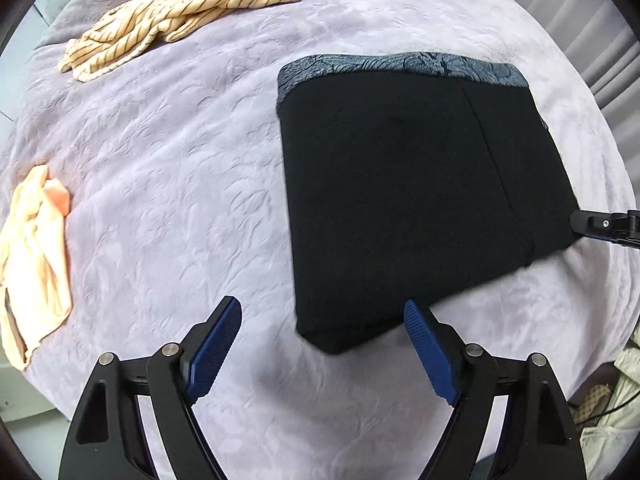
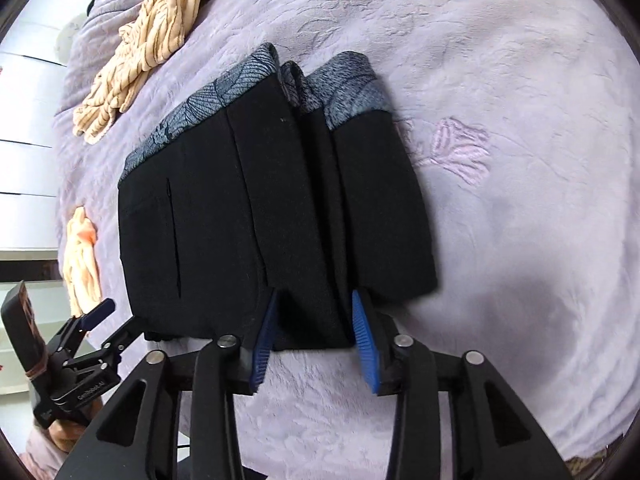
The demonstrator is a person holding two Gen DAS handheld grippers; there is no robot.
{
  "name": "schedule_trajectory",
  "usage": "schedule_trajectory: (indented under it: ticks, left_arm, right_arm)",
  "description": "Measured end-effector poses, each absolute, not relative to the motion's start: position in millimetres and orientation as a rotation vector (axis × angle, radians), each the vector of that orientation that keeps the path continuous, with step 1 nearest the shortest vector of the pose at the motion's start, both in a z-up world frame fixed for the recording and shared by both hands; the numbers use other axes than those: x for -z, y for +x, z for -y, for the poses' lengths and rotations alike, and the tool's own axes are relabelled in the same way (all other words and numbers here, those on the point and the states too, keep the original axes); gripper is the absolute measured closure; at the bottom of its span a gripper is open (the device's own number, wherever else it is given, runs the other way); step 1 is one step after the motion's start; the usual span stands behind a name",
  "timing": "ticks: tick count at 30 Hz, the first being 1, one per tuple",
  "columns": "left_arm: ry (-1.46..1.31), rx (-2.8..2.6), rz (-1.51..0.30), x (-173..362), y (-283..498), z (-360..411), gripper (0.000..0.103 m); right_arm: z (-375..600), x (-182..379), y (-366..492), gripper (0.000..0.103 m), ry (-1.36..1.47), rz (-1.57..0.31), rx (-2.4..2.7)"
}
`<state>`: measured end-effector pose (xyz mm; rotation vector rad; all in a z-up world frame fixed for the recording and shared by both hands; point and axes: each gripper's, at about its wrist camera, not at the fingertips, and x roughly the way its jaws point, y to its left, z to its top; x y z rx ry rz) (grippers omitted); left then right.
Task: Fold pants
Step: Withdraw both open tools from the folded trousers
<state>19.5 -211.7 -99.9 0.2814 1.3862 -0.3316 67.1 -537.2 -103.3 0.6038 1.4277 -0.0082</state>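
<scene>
The folded black pants [image 2: 256, 216] look soft, thick and limp; grip through all layers at the near edge. The left gripper [image 1: 322, 344] is spread, empty. The right gripper [image 2: 314, 340] straddles that edge, pads apart.

- In the right wrist view, at the lower left of the frame, small pale lettering runs along the black body of the left gripper [image 2: 114, 326]; it is too small and blurred to read with any certainty.
- In the left wrist view, no text, label, brand, number or sign can be read anywhere in the frame.
</scene>
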Motion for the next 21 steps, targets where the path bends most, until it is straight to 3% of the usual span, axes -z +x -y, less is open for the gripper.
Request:
schedule_trajectory:
  ticks: [1,8,10,14,21]
  left_arm:
    - [0.287,0.334,-1.392,98,17,207,0.019]
    - [0.244,0.347,-1.435,80,17,179,0.019]
    - [0.220,0.357,-1.430,73,13,175,0.001]
    - [0.212,0.351,-1.399,62,16,170,0.000]
    - [0.219,0.306,-1.392,56,23,162,0.000]
  right_arm:
    - [536,100,62,0.049,0.593,-1.432,0.029]
    - [519,90,17,0.035,0.626,-1.453,0.079]
    - [511,95,7,0.033,0.663,-1.472,0.088]
    - [493,98,-1,0.021,0.673,-1.485,0.092]
    - [476,84,7,0.020,0.615,-1.454,0.089]
